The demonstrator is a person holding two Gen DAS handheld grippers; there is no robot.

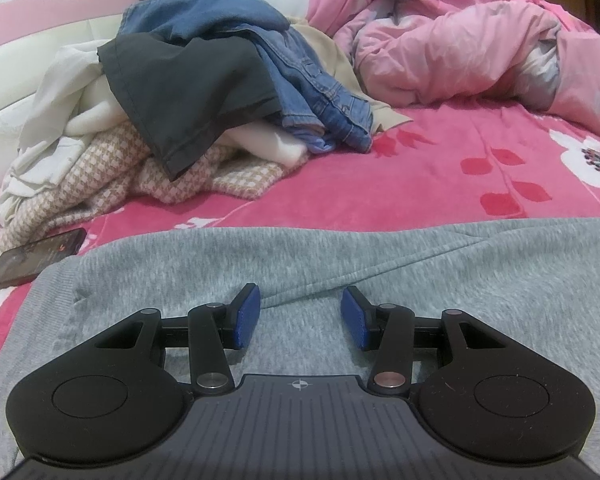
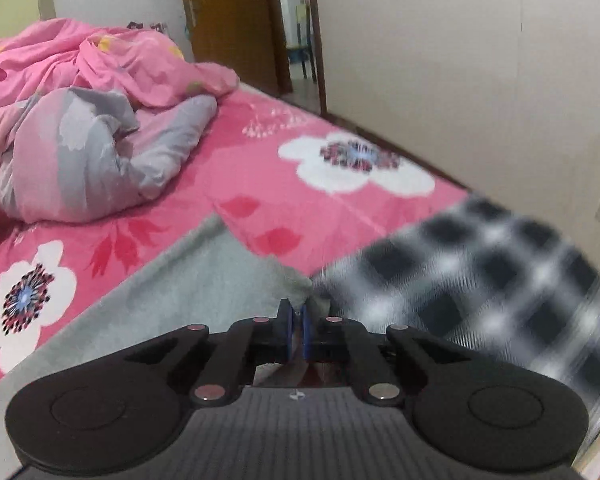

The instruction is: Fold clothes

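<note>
While the left claw [image 1: 300,316] hovered open over the grey garment [image 1: 340,264] spread along the bed's [image 1: 420,184] near edge, the right claw [image 2: 298,334] stood closed, seemingly pinching its grey fabric.

open pink bedsheet [image 1: 380,184] stretches beyond grey garment [image 1: 340,264], passable in middle. far left blocked by heap of clothes [image 1: 188,92]; phone [image 1: 32,258] lies near left, just beside garment edge. crumpled pink duvet [image 1: 480,44] fills far right. checked cloth [image 2: 480,280] crowds near right, wall [image 2: 460,60] close behind.
</note>
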